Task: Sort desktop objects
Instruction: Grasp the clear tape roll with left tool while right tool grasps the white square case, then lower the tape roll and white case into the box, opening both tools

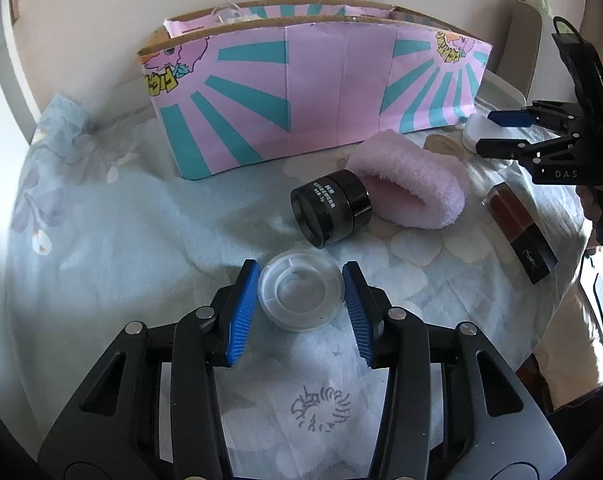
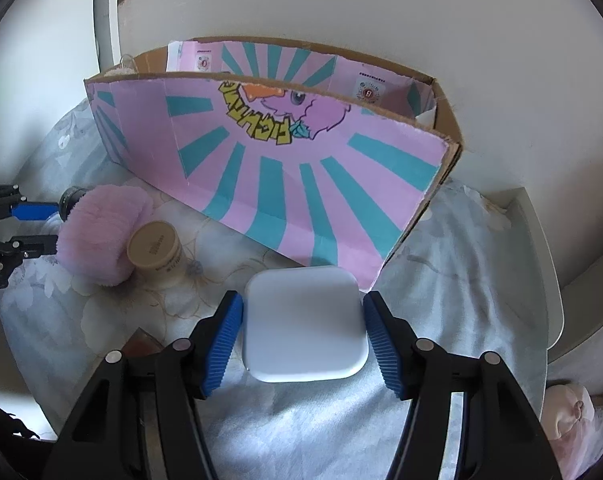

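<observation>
Clear ring (image 1: pixel 300 291) between parted jaws.

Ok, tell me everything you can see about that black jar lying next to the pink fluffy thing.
The small black glossy round jar lies tipped on its side on the pale floral cloth, one circular end facing the left tool's camera. A band of white print, too small to read, runs around its wall, and a seam rings the body, apparently where lid meets base. Its far end rests against, or very close to, the pink fluffy band. Neither tool touches it; the clear round plastic container sits apart, nearer the camera.
</observation>
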`<state>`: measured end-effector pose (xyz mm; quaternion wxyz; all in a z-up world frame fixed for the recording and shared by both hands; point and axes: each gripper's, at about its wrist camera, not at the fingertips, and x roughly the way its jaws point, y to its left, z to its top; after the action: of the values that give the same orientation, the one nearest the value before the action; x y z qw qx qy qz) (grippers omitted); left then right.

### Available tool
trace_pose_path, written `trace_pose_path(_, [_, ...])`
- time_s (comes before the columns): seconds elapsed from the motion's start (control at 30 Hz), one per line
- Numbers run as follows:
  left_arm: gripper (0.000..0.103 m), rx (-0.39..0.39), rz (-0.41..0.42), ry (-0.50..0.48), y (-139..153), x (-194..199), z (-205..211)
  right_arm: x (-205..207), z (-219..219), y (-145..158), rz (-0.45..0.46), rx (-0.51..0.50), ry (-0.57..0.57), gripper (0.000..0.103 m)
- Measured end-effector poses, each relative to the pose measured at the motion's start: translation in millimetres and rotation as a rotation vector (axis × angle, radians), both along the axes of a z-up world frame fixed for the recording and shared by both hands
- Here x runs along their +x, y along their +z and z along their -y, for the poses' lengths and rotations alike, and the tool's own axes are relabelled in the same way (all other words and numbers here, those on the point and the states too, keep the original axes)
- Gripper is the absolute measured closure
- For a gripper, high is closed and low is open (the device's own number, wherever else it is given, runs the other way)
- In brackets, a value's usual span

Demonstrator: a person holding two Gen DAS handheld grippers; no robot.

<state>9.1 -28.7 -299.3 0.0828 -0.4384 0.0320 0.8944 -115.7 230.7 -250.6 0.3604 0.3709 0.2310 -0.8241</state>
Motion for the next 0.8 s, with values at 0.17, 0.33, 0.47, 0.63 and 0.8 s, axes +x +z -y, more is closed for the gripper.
trace_pose_path(0.17, [0.064,0.003,-0.004,0.013,8,3,2,1,-6,9,0.008,-0.013,-0.012,0.045])
trace_pose_path(0.33, [0.064,0.021,-0.005,0.037,29,5,10,-4,-13,26,0.019,-0.031,-0.036,0.045])
trace_pose_path(0.47, [0.064,0.032,-0.014,0.054,52,4,16,0,-4,42,0.014,-0.061,-0.049,0.045])
trace_pose_path(0.63, [0.064,0.041,-0.045,0.065,92,-3,20,0,-11,74,0.024,-0.114,-0.071,0.045])
trace_pose_path(0.8, [0.064,0.050,-0.087,0.049,135,-15,22,-4,-11,115,0.006,-0.153,-0.071,0.045])
